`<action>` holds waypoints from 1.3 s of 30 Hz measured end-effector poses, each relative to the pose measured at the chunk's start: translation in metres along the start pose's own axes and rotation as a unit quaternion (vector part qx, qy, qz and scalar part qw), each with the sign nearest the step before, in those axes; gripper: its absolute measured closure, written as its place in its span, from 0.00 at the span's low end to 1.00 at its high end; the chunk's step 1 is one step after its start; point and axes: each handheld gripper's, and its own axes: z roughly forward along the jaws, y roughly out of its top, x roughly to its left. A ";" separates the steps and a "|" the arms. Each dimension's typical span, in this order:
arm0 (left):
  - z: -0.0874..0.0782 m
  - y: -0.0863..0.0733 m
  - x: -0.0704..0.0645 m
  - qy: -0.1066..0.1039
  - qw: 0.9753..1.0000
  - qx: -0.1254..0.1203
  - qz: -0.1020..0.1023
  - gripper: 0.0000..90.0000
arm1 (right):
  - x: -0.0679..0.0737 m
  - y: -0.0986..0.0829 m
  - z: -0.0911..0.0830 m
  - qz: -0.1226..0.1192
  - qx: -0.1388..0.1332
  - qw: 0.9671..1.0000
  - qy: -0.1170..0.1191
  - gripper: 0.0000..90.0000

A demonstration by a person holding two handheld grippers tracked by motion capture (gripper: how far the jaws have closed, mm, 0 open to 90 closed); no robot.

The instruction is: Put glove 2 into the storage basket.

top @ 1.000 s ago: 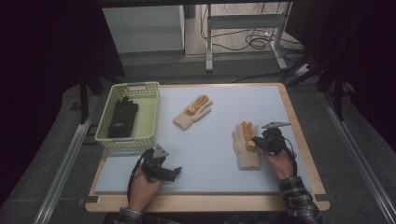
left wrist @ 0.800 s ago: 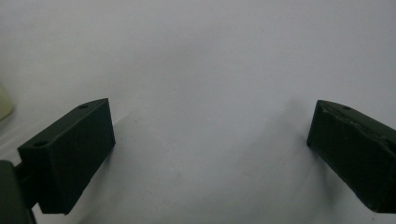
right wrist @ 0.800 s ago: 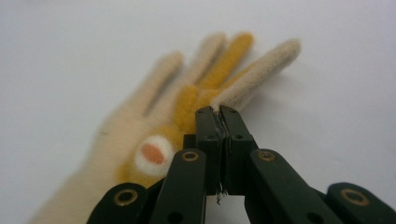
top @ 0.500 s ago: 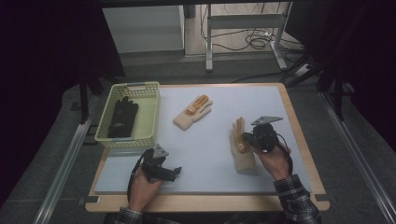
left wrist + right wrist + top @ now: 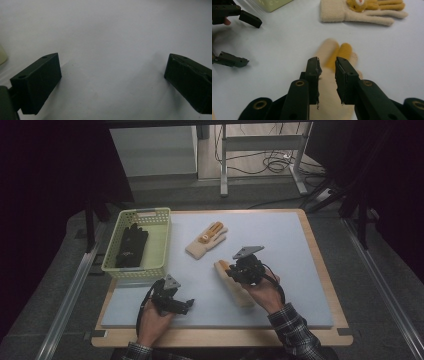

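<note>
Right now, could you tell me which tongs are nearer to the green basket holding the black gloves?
Left. The left tongs rest open on the mat just in front of the basket. The right tongs are farther right, closed around the cream glove.

Left gripper (image 5: 186, 306) low, jaws wide apart; right gripper (image 5: 231, 271) raised, jaws nearly closed

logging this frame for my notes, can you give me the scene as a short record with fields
surface: pale mat on a wooden table
right gripper: jaws closed on cream glove, glove blurred
left gripper: jaws open, holding nothing, low over the mat
second cream glove: flat on the mat, apart from both grippers
basket: at left, holds a black glove
</note>
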 end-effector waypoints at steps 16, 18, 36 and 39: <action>0.000 0.000 0.000 0.000 1.000 0.000 -0.002 0.02 | -0.027 -0.089 -0.016 0.048 0.018 0.999 -0.008 0.84; 0.000 0.000 0.000 0.000 1.000 -0.001 -0.002 0.02 | -0.024 -0.097 -0.015 0.043 0.022 0.999 -0.006 0.87; 0.000 0.000 0.000 0.000 1.000 -0.001 -0.001 0.02 | 0.025 -0.088 0.008 0.003 0.006 0.997 0.072 0.93; 0.000 0.000 -0.001 0.000 1.000 -0.001 -0.001 0.02 | 0.034 -0.082 0.012 -0.017 0.011 0.997 0.073 0.92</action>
